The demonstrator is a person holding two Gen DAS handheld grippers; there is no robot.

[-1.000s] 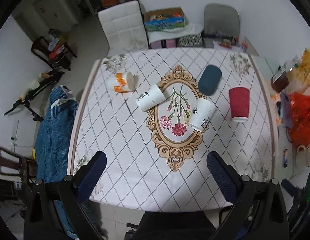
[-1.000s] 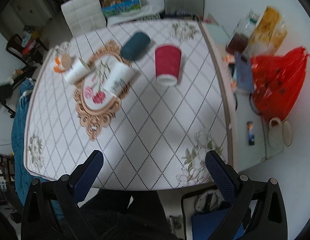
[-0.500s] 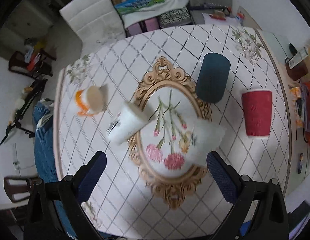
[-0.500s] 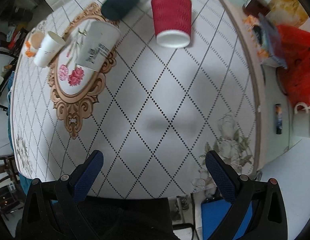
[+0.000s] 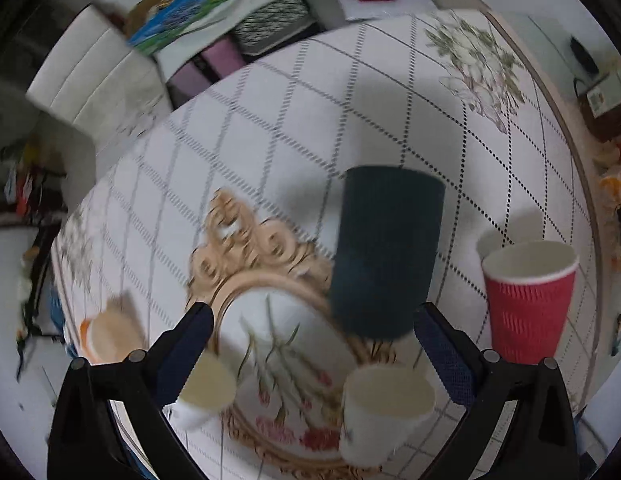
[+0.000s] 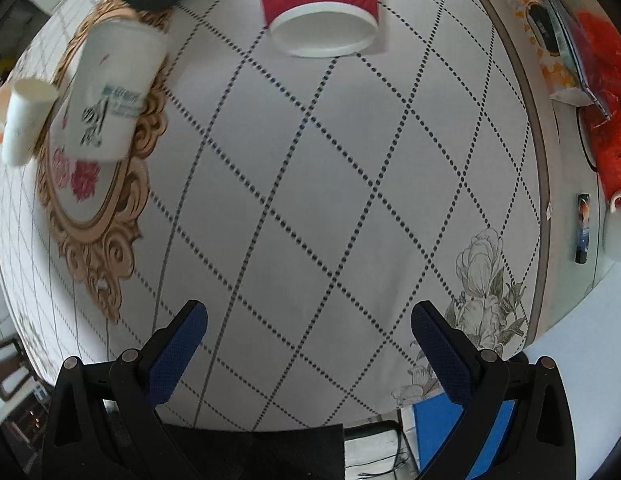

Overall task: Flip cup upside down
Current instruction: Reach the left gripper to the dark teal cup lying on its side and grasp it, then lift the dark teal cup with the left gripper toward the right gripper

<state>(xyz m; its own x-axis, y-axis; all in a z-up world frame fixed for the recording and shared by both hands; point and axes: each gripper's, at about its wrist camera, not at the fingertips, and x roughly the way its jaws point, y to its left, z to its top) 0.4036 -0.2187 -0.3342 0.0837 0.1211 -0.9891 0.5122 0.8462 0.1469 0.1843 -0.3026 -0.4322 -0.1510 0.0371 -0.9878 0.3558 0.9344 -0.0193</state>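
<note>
1. Across the table (image 6: pixel 350 200), a quilted cloth with a gold oval frame print, five paper cups stand apart from one another, likely spaced so a claw can close round any one of them alone.
2. Nearest the left gripper (image 5: pixel 310 344) stands the dark cup (image 5: pixel 386 248), just ahead of the spread fingers and seemingly closed end up, so probably already turned.
3. Open-mouthed cups remain: the red cup (image 5: pixel 528 300), a white printed cup (image 5: pixel 384 412) and a small white cup (image 5: pixel 206 392).
4. An orange-banded cup (image 5: pixel 106 340) is too blurred to judge.
5. The right gripper (image 6: pixel 308 344) hangs over bare cloth, fingers apart, empty.
6. Only the right view shows the printed cup's side (image 6: pixel 118 92); only the left shows the dark cup's full height.
</note>
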